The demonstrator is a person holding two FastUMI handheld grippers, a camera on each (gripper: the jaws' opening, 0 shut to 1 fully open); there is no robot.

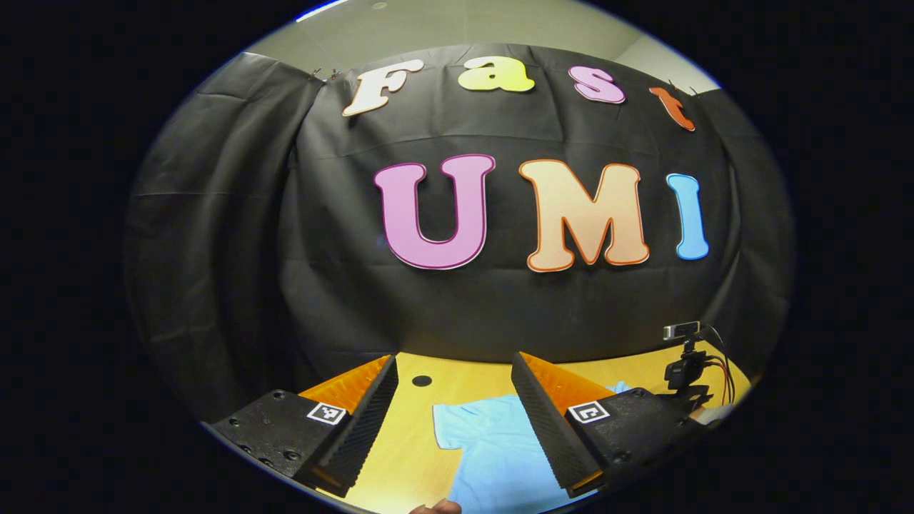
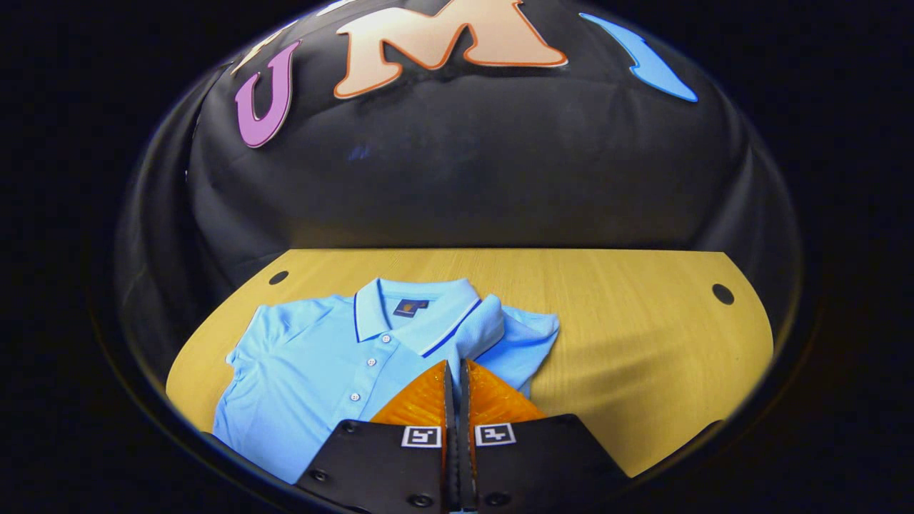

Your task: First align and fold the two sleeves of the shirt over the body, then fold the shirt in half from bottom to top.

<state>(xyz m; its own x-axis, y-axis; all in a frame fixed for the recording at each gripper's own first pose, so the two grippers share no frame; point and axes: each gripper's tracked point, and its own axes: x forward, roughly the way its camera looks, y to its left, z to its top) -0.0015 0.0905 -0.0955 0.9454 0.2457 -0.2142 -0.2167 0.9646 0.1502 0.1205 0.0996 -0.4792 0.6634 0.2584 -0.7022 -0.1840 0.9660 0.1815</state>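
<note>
A light blue polo shirt (image 2: pixel 321 371) lies face up on the wooden table (image 2: pixel 643 343), collar toward the black wall, buttons closed. My right gripper (image 2: pixel 455 365) is shut on the sleeve (image 2: pixel 485 325) at the shirt's right-hand side in the right gripper view; that cloth rises in a fold to the fingertips, beside the collar. The other sleeve (image 2: pixel 250 335) lies flat and spread out. In the left gripper view the left gripper (image 1: pixel 453 357) is open and held above the table, with one sleeve and part of the shirt (image 1: pixel 493 450) showing below and between its fingers.
A small camera on a stand (image 1: pixel 685 357) with cables sits at the table's far right edge. Round dark holes (image 2: pixel 722 293) (image 2: pixel 278 277) mark the table's back corners. A bit of a hand (image 1: pixel 437 507) shows at the bottom edge. Bare wood lies right of the shirt.
</note>
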